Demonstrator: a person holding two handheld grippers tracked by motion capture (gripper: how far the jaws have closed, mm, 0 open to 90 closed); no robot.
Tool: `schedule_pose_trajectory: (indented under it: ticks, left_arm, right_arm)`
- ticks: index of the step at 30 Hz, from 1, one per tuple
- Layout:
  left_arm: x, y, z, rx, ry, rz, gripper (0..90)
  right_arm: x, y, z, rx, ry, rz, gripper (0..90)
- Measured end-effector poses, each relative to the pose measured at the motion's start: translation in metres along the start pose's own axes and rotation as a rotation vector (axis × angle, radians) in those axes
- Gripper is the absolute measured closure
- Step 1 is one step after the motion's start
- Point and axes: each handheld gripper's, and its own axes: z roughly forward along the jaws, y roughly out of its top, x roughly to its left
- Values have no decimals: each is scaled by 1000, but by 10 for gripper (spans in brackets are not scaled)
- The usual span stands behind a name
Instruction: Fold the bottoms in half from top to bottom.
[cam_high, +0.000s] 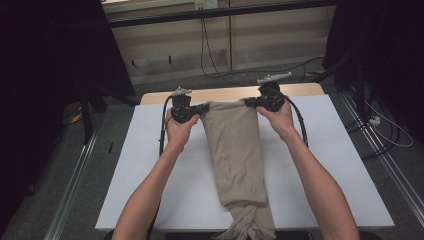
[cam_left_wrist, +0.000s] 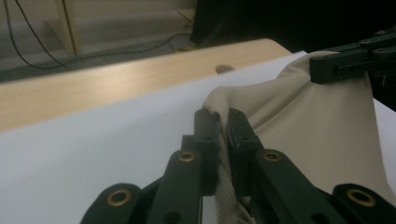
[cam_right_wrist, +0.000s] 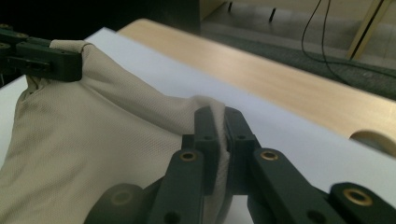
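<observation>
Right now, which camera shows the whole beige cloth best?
The high view: the beige cloth lies lengthwise down the white table, its far corners pinched by the left gripper and right gripper. Each gripper view shows just the clamped far edge.

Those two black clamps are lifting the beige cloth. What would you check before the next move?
1. Left gripper shut on the beige cloth's far corner: ok.
2. Right gripper shut on the other far corner: ok.
3. Far edge taut between the grippers: ok.
4. Near end fully on the white table cover: not ok, it hangs over the front edge.
5. How many layers each grip holds: cannot tell.
</observation>
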Motion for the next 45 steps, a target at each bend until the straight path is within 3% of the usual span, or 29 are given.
schedule_pose_trajectory:
  ticks: [4,11,14,16,17,18,19,20,21,23,26,27,29,31,36,38,41,45]
  left_arm:
    - [7,21,7,-13,29,0,849]
    - [27,55,22,-57,67,-45,849]
    - [35,68,27,-55,84,-34,849]
    - [39,73,32,-79,100,-41,840]
    - [40,73,35,-78,124,-50,800]
    - [42,71,36,-76,155,-55,668]
    - [44,66,38,-64,152,-79,517]
    - [45,60,39,-27,145,-82,444]
    - [45,55,38,-12,156,-59,441]
    - [45,47,35,11,156,-39,386]
    - [40,33,24,14,147,-48,287]
    - [36,29,21,15,150,-36,251]
    - [26,18,14,23,123,-18,217]
    - [16,7,6,41,114,7,201]
    - [-8,-29,-23,75,40,67,154]
    - [-17,-43,-38,84,-6,73,125]
    - [-30,-67,-57,89,-26,92,122]
    - [-40,-92,-72,118,-25,102,122]
  right_arm:
    - [-5,18,5,-29,-32,17,860]
    - [-12,59,13,-56,-89,34,860]
    - [-14,76,19,-60,-119,29,858]
    - [-18,84,24,-58,-146,44,824]
    - [-20,88,27,-76,-187,56,735]
    - [-22,88,30,-82,-218,81,606]
    - [-23,87,32,-78,-235,102,527]
    - [-23,84,33,-67,-242,92,509]
    - [-24,80,35,-30,-247,84,458]
    - [-23,73,32,-23,-209,87,428]
    - [-11,57,23,-32,-141,46,436]
    - [-2,49,19,-22,-92,33,442]
    - [14,36,11,-26,-54,-7,466]
    - [34,19,-1,-21,24,-29,504]
    - [97,-43,-37,72,205,-181,588]
    - [118,-70,-49,94,204,-219,600]
    - [142,-109,-61,168,290,-254,591]
    - [169,-131,-58,215,352,-314,532]
